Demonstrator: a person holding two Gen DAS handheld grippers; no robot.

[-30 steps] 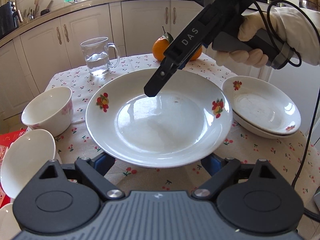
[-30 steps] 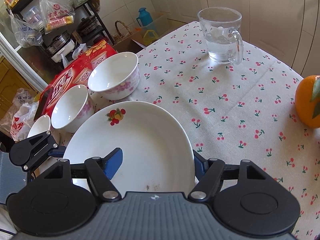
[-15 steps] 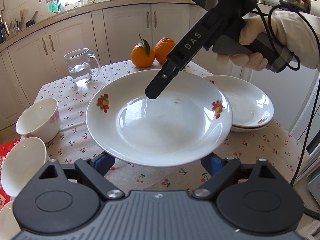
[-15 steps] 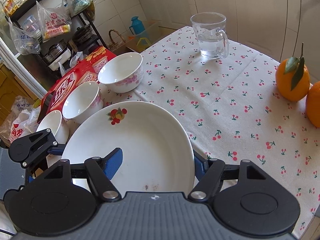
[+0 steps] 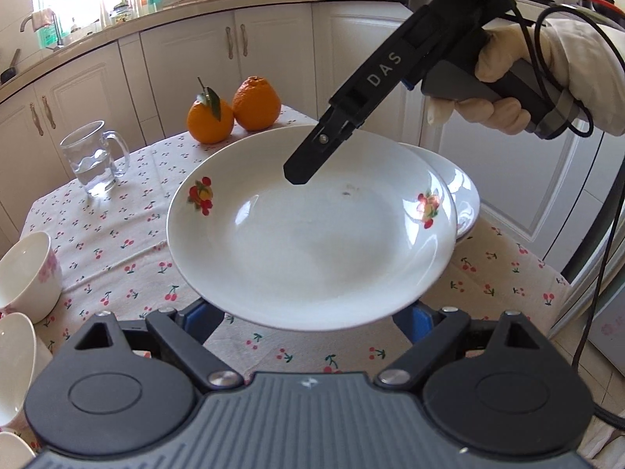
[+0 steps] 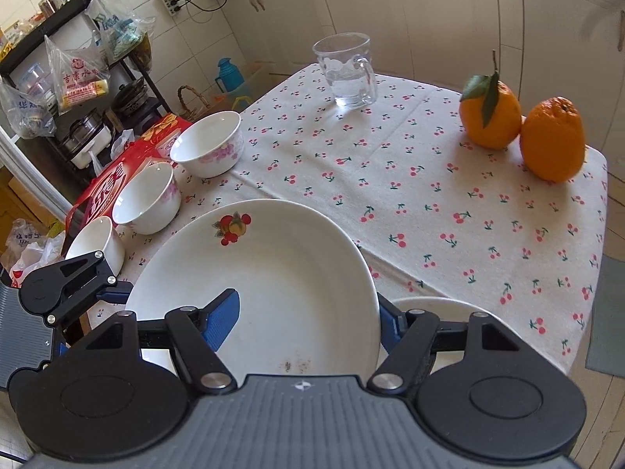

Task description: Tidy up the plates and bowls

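While the right gripper (image 6: 302, 322) fingers pinch the plate's (image 5: 312, 234) far rim and the left gripper's (image 5: 312, 312) spread fingers sit beneath its near edge, we keep it level above the stacked plates (image 5: 461, 195) at the desk's (image 5: 117, 242) right.

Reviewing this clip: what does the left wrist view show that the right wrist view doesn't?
Left wrist only: the gloved right hand on its handle and the kitchen counter.
Right wrist only: three bowls in a row, the red box and the storage rack.
Both: the held plate, stacked plates, glass mug, two oranges and right tongs.
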